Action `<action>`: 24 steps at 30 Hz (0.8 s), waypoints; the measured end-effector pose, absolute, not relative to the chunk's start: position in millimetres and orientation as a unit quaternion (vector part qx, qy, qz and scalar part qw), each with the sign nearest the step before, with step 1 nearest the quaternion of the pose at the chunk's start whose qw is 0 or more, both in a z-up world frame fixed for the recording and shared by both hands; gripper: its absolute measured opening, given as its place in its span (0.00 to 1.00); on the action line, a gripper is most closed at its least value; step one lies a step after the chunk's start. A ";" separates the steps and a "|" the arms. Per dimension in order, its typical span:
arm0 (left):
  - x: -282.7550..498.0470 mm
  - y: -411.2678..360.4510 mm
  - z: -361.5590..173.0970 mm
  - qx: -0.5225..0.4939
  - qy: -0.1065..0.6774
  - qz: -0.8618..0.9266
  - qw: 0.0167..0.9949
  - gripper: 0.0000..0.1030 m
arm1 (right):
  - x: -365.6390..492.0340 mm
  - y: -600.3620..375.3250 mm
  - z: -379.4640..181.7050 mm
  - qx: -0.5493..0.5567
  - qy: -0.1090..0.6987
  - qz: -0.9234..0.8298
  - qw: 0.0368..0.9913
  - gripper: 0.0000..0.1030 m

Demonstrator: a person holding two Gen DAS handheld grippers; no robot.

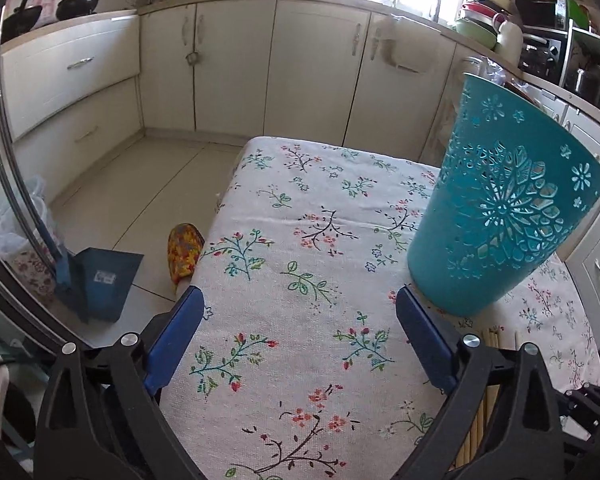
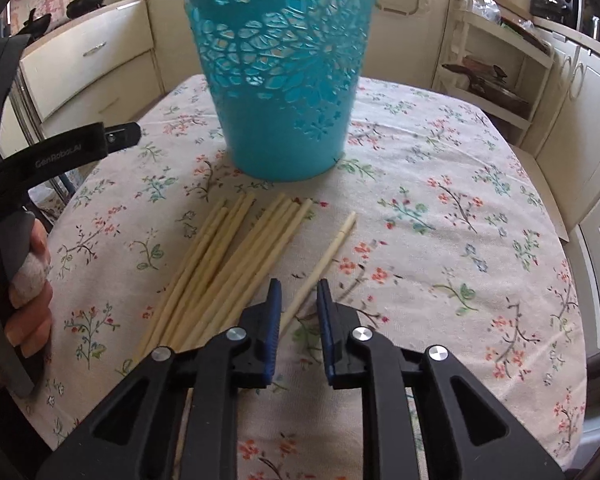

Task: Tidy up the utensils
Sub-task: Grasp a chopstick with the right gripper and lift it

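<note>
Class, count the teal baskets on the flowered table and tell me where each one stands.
1. The teal basket stands upright on the far half of the tablecloth, just beyond the chopsticks. Nothing in either view suggests another.

Teal basket [image 2: 286, 80] stands upright on the floral tablecloth [image 2: 440, 208]. Chopsticks [image 2: 220, 264] lie in a loose bundle just before it. One chopstick [image 2: 324, 264] lies apart to the right, its near end between the right gripper's [image 2: 298, 300] narrowly parted jaws; contact cannot be told. Hand [image 2: 28, 300] at left edge holds another gripper's handle.
</note>
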State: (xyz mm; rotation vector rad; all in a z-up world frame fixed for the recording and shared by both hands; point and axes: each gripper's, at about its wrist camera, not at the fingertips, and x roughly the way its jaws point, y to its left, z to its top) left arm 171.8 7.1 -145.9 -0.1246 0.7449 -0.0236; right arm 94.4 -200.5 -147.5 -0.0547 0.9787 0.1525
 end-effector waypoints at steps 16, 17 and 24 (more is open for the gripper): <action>169.9 7.1 -140.8 -0.069 0.356 -0.005 0.932 0.91 | 91.7 -191.9 -145.9 -0.054 0.488 0.084 0.867 0.07; 169.5 7.4 -140.2 -0.070 0.354 -0.005 0.933 0.91 | 91.0 -194.0 -145.6 -0.044 0.489 0.085 0.867 0.06; 169.4 10.6 -140.0 -0.080 0.352 -0.007 0.933 0.92 | 76.7 -234.8 -119.8 0.131 0.466 0.121 0.867 0.06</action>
